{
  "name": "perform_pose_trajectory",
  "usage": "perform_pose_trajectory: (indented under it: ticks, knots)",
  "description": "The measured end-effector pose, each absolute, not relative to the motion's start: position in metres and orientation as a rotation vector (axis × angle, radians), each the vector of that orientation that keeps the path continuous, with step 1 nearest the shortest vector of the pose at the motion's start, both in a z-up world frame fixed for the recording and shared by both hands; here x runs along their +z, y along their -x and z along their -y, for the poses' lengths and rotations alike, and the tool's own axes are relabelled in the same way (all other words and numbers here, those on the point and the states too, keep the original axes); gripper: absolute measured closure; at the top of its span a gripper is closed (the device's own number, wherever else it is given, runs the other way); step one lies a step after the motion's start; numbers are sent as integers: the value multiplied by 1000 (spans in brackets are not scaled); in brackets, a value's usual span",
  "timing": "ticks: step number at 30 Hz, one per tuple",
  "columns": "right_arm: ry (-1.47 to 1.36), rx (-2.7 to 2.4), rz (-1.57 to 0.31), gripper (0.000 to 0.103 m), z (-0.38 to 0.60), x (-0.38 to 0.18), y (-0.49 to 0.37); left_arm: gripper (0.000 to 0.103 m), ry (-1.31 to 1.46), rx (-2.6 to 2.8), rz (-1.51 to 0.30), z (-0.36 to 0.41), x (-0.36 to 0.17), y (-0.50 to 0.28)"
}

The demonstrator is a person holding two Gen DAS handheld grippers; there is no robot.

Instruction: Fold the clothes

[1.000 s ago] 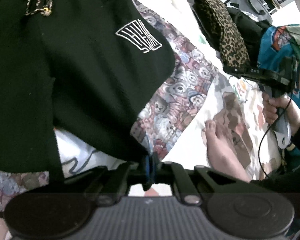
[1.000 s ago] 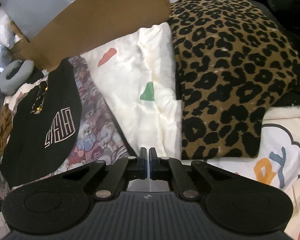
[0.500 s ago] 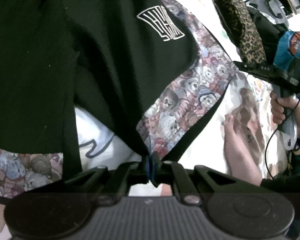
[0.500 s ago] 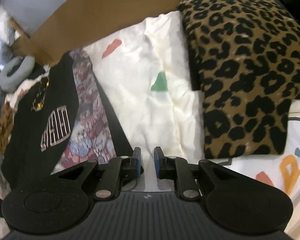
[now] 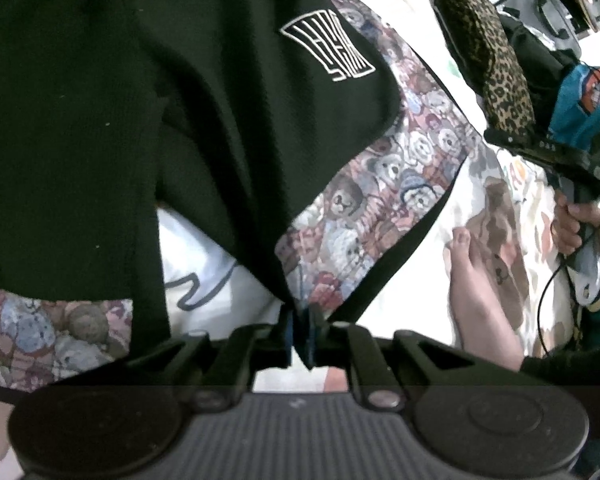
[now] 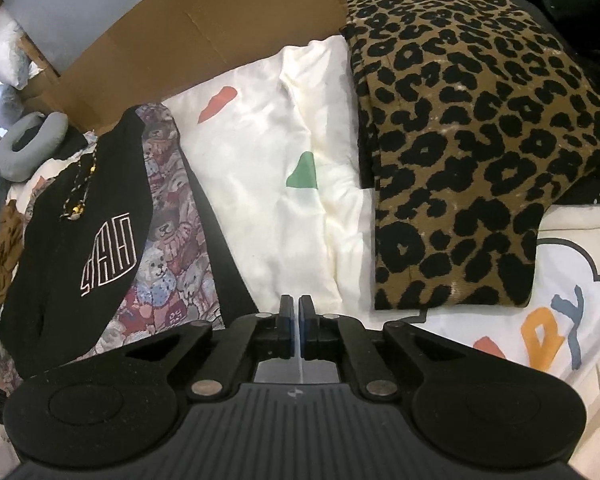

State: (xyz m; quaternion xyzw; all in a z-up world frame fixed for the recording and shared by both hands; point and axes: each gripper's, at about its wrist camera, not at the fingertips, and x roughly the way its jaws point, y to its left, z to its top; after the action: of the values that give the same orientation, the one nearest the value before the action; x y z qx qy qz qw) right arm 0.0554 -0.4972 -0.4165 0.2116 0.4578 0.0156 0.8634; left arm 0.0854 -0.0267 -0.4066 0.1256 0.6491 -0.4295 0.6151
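Observation:
A black garment [image 5: 220,120] with a white logo [image 5: 328,50] and teddy-bear print panels hangs in front of my left gripper [image 5: 300,332]. The left jaws are just starting to open, with the garment's lower corner still pinched between them. In the right wrist view the same garment [image 6: 80,220] lies at the left on the bed. My right gripper [image 6: 296,320] is shut with nothing between its fingers, over the white quilt [image 6: 268,152]. The left wrist view shows the right gripper [image 5: 560,156] in a hand [image 5: 576,224] at the far right.
A folded leopard-print garment [image 6: 480,140] lies on the quilt to the right. Behind it is a dark pile [image 6: 580,0]. Cardboard [image 6: 200,28] stands at the back and a grey neck pillow [image 6: 32,140] at the left. A bare foot [image 5: 472,280] rests on the quilt near blue clothing [image 5: 580,112].
The right jaws parted half a second ago and are together again. In the left view the black garment has shifted slightly rightward, and a little gap shows between the left jaws.

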Motion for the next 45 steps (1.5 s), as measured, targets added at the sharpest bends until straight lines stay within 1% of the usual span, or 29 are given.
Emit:
perform_pose_trajectory:
  ticks: [3,5,7,8,16,26,30,32,33,34,39,40,45]
  knots:
    - [-446,27,-956,98,498,-416,-55,95,-281,-982,-1506,25,-408,-86]
    - [-451,25,-947,92,499,-416,-55,95,-284,-984,-1509,26,-409,-85]
    - [-450,27,-941,76,497,-416,-56,95,-289,-990,-1510,27,-410,-85]
    - [-447,33,-939,74,496,-416,-56,95,-292,-993,-1510,27,-411,-84]
    - [-465,113,-916,74,479,-412,-64,95,-295,-998,-1511,23,-410,-83]
    - [-316,144,-964,74,452,-414,-68,95,-294,-1010,-1509,23,-409,-82]
    - [-289,155,-968,74,448,-415,-69,95,-288,-1010,-1511,23,-410,-82]
    - [-280,165,-976,78,446,-416,-70,95,-288,-1013,-1511,24,-409,-82]
    - [-279,170,-981,92,446,-416,-71,95,-288,-1018,-1511,25,-409,-81]
    - [-276,174,-982,97,445,-416,-71,95,-286,-1023,-1512,25,-408,-81]
    - [-253,158,-956,98,450,-403,-68,95,-270,-1072,-1499,31,-402,-77]
    - [-257,149,-952,98,453,-401,-68,93,-270,-1082,-1497,32,-401,-76]
    - [-335,67,-960,99,477,-404,-68,91,-276,-1084,-1507,31,-402,-76]
